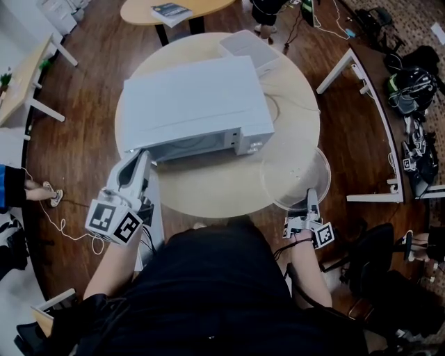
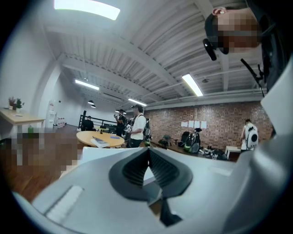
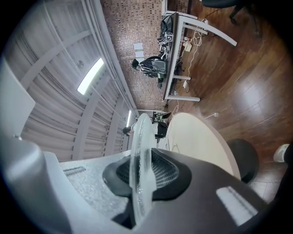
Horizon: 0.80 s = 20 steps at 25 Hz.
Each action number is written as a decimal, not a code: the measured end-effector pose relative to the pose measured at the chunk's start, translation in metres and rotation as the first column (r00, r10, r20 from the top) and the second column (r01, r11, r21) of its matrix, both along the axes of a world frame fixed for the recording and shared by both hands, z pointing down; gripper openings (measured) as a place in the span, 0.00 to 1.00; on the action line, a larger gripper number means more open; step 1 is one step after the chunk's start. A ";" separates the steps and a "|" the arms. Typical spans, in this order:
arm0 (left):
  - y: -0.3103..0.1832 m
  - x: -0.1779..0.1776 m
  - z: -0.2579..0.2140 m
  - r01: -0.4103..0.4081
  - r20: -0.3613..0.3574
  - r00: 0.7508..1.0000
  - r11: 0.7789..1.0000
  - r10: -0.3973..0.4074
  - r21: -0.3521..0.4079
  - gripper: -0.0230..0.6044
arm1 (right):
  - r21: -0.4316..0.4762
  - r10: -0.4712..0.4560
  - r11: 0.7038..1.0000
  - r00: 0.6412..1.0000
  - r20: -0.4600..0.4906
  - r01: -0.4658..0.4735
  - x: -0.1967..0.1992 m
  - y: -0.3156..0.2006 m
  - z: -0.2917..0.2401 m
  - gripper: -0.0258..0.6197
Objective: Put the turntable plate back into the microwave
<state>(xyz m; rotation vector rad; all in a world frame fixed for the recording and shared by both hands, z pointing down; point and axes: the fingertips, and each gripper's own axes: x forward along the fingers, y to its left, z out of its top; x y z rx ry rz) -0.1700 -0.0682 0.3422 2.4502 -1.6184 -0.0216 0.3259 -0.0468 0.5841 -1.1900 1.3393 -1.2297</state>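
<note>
Turntable plate (image 1: 295, 177) held level by right gripper (image 1: 311, 196)

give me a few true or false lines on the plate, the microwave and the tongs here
1. The right tongs grip the plate by its rim. True.
2. The plate lies inside the microwave. False: it is outside, over the right edge of the table.
3. The microwave stands on a round table. True.
4. A book lies on top of the microwave. False: it lies on the far table.
</note>
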 end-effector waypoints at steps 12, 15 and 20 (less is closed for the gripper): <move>0.010 -0.013 0.009 0.012 -0.009 1.000 1.000 -0.013 -0.026 0.03 | 0.009 -0.009 1.000 0.999 0.034 0.009 -0.013 0.002 -0.006 0.09; 0.014 -0.017 0.009 0.020 -0.007 1.000 1.000 -0.020 -0.023 0.03 | 0.015 -0.016 1.000 0.999 0.041 0.016 -0.018 0.001 -0.007 0.10; 0.017 -0.020 0.010 0.026 -0.011 1.000 0.999 -0.026 -0.024 0.03 | 0.027 -0.028 0.999 0.998 0.053 0.026 -0.023 -0.001 -0.010 0.10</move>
